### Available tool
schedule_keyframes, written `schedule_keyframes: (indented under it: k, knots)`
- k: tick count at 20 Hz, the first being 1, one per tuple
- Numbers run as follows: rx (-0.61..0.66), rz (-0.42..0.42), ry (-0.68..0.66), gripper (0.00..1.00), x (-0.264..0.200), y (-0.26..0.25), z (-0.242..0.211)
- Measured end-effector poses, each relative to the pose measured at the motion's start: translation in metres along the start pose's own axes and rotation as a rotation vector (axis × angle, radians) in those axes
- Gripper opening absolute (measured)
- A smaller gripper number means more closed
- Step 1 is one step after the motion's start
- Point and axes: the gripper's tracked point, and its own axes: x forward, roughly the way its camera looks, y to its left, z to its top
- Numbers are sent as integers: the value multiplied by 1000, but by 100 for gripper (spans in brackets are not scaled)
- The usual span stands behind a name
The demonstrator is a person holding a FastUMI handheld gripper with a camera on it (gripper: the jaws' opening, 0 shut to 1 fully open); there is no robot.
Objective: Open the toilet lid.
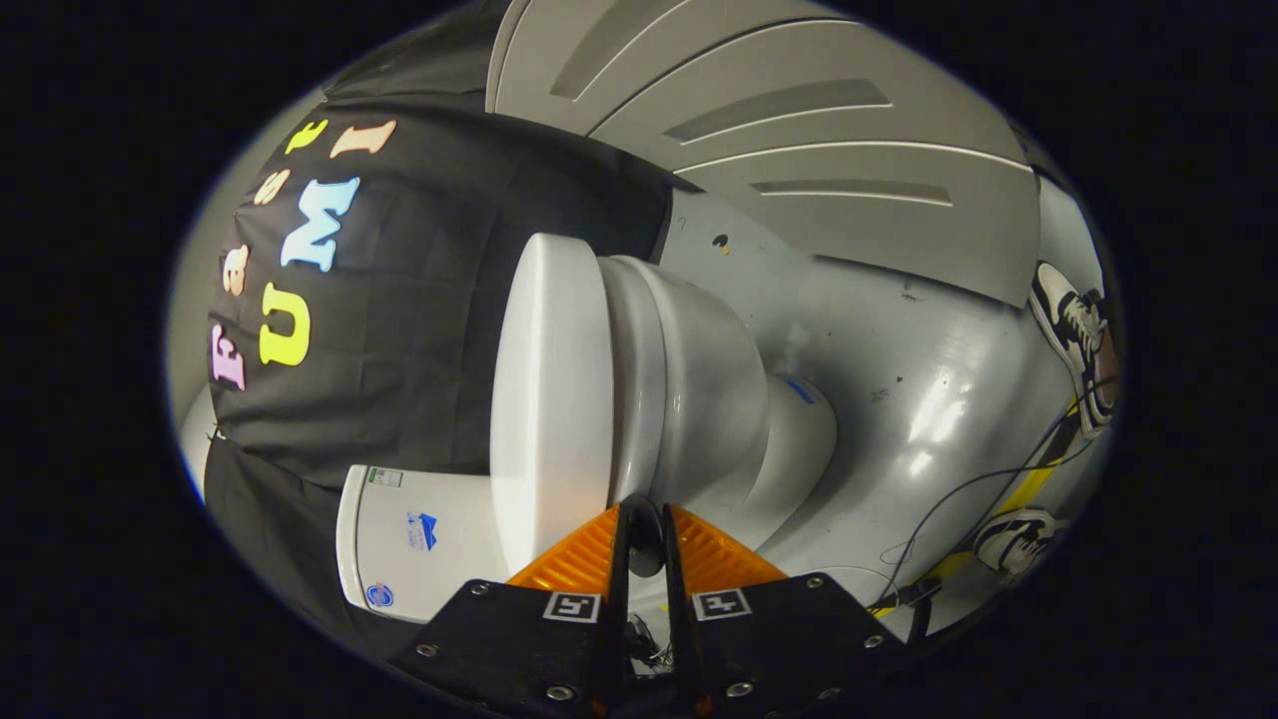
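The view is rolled on its side. A white toilet stands on the grey floor, and its flat lid (549, 399) lies down on the seat and bowl (699, 399). The tank (419, 539) sits behind the lid, against the black cloth wall. My gripper (642, 511) is right at the side of the toilet, with its fingertips (624, 519) touching or nearly touching the rim where the lid meets the seat. The fingers stand together with only a thin dark slit between them. I cannot see anything held between them.
The glossy grey floor (899, 399) spreads around the toilet's base. A person's two shoes (1073, 340) (1018, 534) stand on it beyond the bowl. Near them run a thin black cable (958, 499) and yellow floor tape. A grey panelled wall (819, 130) closes the far side.
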Motion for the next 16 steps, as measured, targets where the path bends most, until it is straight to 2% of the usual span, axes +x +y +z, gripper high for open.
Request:
schedule_keyframes:
  k: [5, 7, 8, 13, 16]
  knots:
    - [58, 2, -21, 11, 1, 5, 0]
    - [39, 23, -45, 7, -1, 11, -2]
    - [24, 16, -46, 0, -2, 11, -4]
    - [5, -30, -56, 0, -3, 15, -3]
    - [-65, -77, -63, 0, -3, 17, -8]
